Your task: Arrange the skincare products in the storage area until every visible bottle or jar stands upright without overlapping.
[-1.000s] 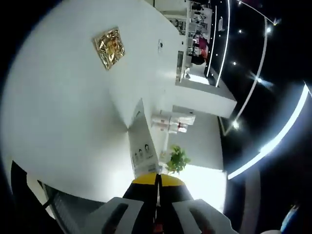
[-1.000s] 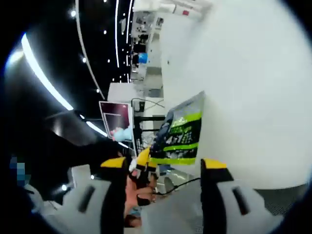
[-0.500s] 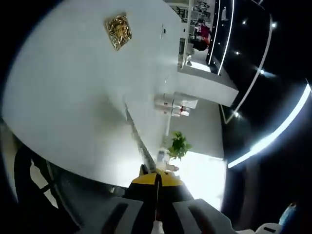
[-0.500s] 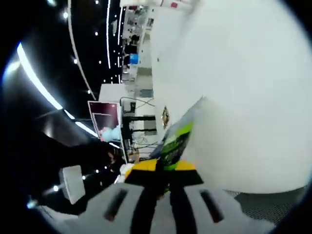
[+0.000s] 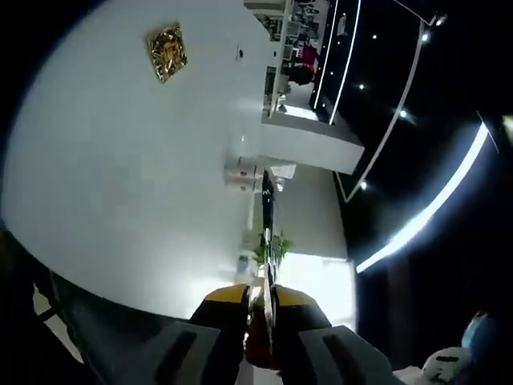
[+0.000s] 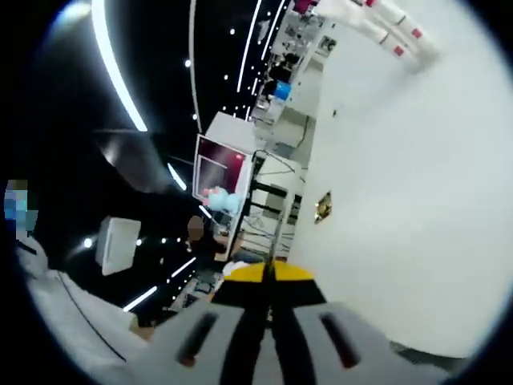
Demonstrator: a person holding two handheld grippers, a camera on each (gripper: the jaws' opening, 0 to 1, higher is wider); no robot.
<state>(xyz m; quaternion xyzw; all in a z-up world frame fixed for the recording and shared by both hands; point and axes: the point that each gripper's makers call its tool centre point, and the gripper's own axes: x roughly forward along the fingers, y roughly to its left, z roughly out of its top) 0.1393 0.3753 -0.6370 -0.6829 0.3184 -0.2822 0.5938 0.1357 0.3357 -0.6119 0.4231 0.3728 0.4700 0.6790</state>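
We found the left gripper (image 5: pixel 262 298) clamped on a thin sachet (image 5: pixel 265 233) seen edge-on, raised over the white table (image 5: pixel 120 176). The right gripper (image 6: pixel 268 277) had its jaws pressed together; any content was indiscernible.

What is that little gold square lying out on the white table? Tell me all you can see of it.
The gold square is a small, flat, shiny thing with a crinkled, foil-like surface, perhaps a sachet. It lies alone on the white table, far beyond the left gripper, with nothing touching it. It sits a little askew, like a diamond. In the right gripper view it is a tiny gold speck. Any print is too small to read.
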